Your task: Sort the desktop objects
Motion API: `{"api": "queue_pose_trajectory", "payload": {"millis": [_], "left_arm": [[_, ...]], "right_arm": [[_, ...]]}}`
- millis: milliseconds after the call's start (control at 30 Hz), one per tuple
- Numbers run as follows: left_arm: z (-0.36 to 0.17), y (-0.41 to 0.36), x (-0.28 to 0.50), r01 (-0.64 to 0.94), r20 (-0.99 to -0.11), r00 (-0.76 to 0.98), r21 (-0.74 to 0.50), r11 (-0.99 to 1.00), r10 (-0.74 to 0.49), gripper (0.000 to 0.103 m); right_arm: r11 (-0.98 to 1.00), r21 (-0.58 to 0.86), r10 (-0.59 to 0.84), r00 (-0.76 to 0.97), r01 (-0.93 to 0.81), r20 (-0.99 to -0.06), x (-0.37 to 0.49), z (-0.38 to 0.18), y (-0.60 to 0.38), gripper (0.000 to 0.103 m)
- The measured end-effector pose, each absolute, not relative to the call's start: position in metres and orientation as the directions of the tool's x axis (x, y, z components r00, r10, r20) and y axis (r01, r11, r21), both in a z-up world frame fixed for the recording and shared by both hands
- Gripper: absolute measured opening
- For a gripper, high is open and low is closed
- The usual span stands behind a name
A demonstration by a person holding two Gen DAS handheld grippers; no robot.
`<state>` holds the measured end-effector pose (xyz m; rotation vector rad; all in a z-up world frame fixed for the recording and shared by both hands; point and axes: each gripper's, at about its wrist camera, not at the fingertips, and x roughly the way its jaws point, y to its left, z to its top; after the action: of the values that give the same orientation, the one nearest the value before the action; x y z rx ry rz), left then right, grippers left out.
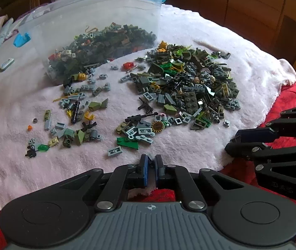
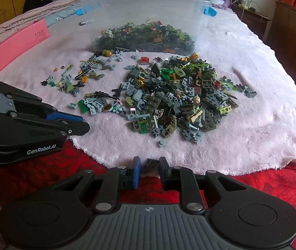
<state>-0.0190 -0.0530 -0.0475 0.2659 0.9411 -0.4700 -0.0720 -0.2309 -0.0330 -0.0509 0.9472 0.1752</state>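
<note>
On a fluffy pink blanket (image 2: pixel 241 137), both grippers pinch small plastic bricks: left gripper (image 1: pixel 151 162) nearly closed, right gripper (image 2: pixel 149 164) narrowly. Light, stiff, slippery; grip flat sides.

Big brick pile (image 2: pixel 177 98) fills frame centre, smaller scatter (image 2: pixel 75 79) to upper left; a narrow bare strip of white blanket (image 2: pixel 252 137) runs between them. Clear tub (image 2: pixel 139 20) blocks top centre. Blanket at right and along the lower edge lies bare. Pink box (image 2: pixel 16 48) stands at left.
</note>
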Motion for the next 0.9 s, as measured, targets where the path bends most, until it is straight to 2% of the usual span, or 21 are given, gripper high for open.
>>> {"api": "queue_pose_trajectory", "payload": {"millis": [100, 400, 900], "left_arm": [[-0.047, -0.052, -0.019, 0.497, -0.820, 0.501, 0.010, 0.868, -0.278, 0.007], [-0.032, -0.056, -0.025, 0.513, -0.795, 0.536, 0.038, 0.858, -0.285, 0.006], [-0.008, -0.037, -0.012, 0.435, -0.769, 0.559, -0.048, 0.899, -0.311, 0.006]], "right_arm": [[0.984, 0.034, 0.129, 0.573, -0.173, -0.810, -0.072, -0.033, -0.231, 0.020], [0.981, 0.024, 0.140, 0.622, -0.191, -0.770, -0.078, -0.022, -0.229, 0.019], [0.980, 0.052, 0.163, 0.629, -0.191, -0.760, -0.062, -0.009, -0.230, 0.019]]}}
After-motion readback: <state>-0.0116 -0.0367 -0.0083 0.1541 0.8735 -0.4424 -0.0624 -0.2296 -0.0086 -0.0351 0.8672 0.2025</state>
